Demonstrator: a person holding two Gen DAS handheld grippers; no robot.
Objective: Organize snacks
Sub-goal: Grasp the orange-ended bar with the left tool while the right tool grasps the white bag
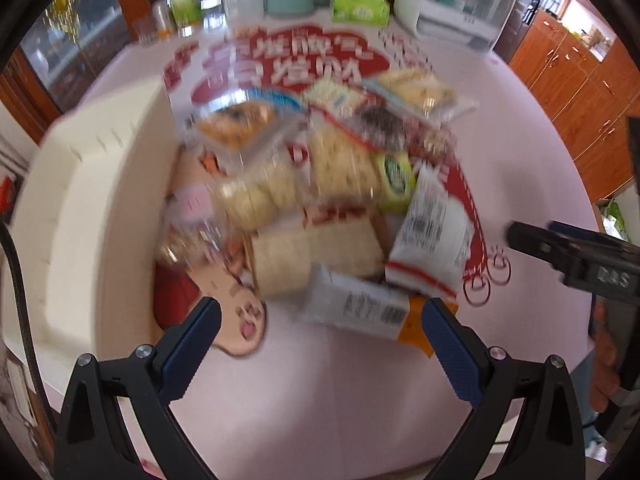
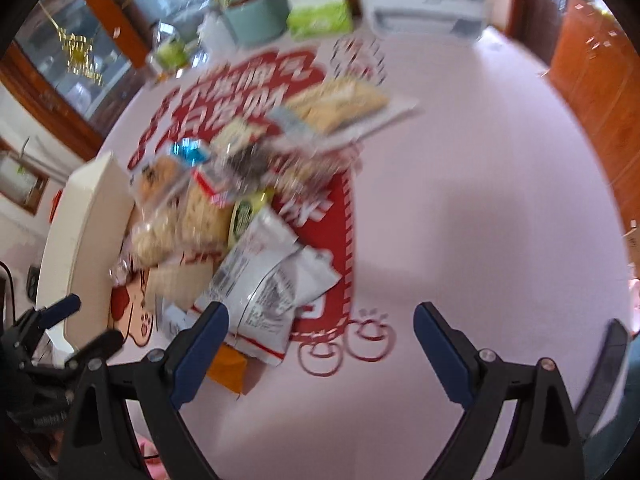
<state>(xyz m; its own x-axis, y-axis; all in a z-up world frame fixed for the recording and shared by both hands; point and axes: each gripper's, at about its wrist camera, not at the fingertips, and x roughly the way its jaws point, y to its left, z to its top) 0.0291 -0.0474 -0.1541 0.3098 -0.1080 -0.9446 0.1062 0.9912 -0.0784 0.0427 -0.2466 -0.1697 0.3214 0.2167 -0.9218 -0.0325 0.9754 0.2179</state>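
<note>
1. My left gripper (image 1: 320, 316) is spread wide and holding nothing; the snack pile (image 1: 320, 184) lies just ahead of its tips on the pink table (image 1: 520, 140).
2. My right gripper (image 2: 320, 320) is also agape and empty, with the pile ahead-left.
3. A cream container (image 1: 92, 216), blurred and possibly a bin, sits left of the pile.

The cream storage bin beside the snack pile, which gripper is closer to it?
Left. The left gripper hovers open just right of the cream bin; the right gripper is open farther right, beyond the snack pile.
</note>
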